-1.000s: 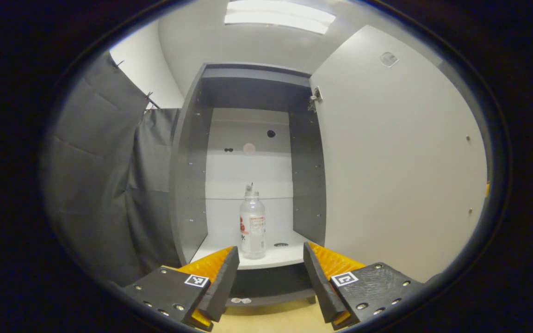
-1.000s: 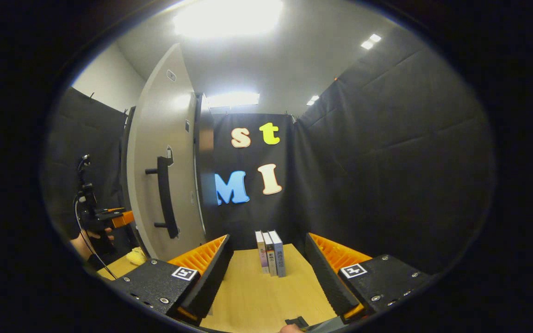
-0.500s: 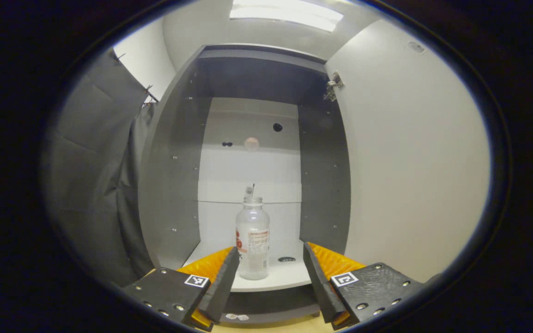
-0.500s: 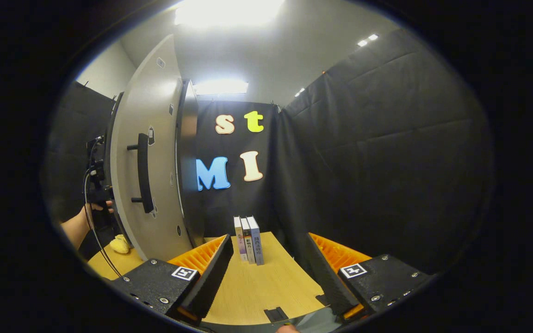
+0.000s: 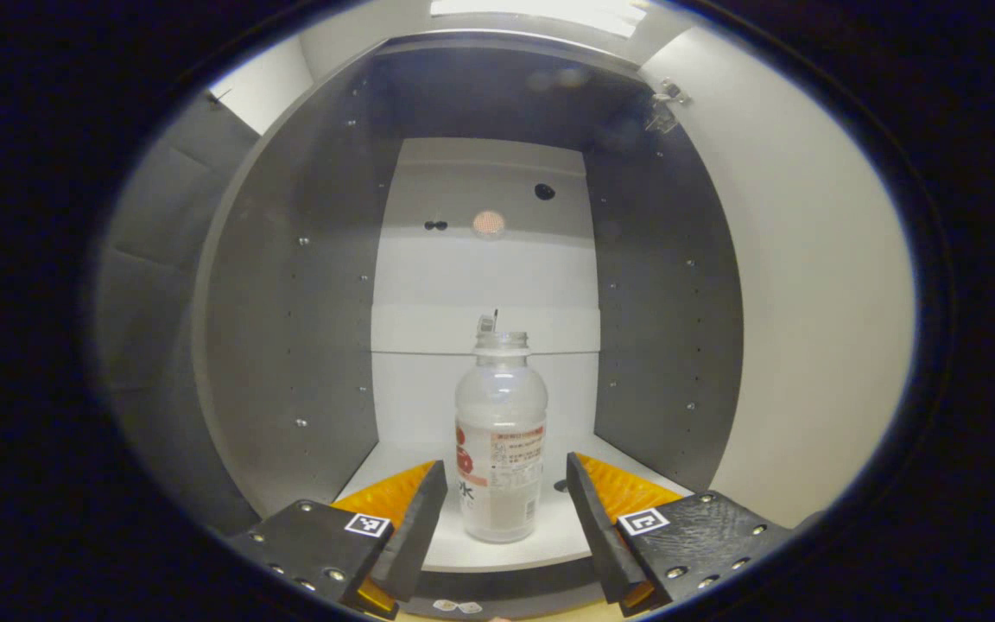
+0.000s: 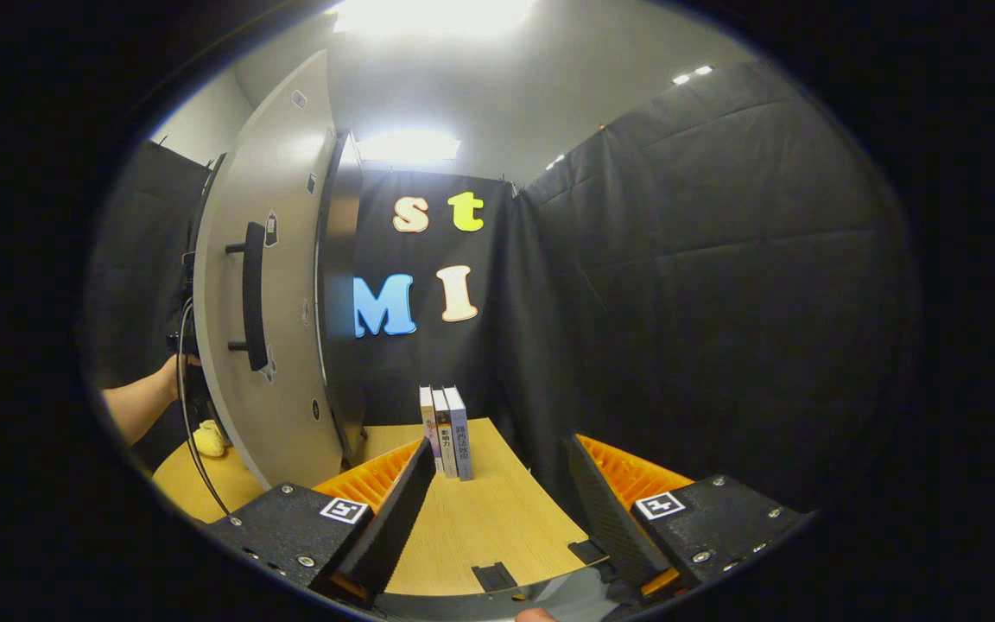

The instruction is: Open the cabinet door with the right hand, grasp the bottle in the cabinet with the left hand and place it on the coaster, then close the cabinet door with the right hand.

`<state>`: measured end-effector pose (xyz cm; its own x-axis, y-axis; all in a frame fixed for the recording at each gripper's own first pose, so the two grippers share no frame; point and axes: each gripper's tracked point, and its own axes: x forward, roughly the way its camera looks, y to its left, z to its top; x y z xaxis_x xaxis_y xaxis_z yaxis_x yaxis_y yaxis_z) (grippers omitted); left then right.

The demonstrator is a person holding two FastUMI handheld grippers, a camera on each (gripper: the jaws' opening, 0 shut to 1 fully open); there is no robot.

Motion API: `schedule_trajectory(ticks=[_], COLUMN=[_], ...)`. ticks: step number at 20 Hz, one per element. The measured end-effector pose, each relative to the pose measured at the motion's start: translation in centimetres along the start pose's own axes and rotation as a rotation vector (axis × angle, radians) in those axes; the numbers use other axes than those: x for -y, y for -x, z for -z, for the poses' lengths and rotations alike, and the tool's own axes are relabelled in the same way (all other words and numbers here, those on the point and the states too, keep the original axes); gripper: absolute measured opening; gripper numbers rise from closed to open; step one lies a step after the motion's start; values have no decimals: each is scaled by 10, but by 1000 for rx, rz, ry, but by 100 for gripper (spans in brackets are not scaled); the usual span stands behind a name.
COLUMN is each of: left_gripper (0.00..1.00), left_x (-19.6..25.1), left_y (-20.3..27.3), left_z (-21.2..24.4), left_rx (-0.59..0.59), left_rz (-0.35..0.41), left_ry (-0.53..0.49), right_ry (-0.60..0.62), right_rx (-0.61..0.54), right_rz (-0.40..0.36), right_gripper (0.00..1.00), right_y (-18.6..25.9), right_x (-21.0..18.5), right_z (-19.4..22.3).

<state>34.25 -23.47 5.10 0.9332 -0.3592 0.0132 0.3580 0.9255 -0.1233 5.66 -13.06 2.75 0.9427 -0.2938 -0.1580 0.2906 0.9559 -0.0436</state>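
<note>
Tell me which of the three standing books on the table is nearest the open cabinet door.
The pale-spined book at the left end of the row; the dark middle one and the blue-grey one stand farther from the cabinet door.

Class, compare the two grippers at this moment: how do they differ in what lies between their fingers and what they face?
The left gripper faces into the open cabinet with the bottle standing between its fingers, untouched; the right gripper faces the table and the books, with nothing to grasp between its fingers. Both are open.
</note>
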Motion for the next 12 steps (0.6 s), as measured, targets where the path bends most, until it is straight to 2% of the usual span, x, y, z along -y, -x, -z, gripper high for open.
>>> schedule_trajectory(ticks=[5,11,12], left_gripper=[80,80,84], left_x=[-7,-16,-17], left_y=[-26,-49,-48], left_z=[4,13,12], left_rx=[-17,-48,-47], left_rz=[-32,-57,-67], left_ry=[-41,-30,-38], right_ry=[14,23,23], right_rx=[-23,-52,-54], right_rz=[5,-6,-9], right_gripper=[96,96,96], right_y=[-1,-3,-5], right_x=[2,1,0], right_z=[5,17,17])
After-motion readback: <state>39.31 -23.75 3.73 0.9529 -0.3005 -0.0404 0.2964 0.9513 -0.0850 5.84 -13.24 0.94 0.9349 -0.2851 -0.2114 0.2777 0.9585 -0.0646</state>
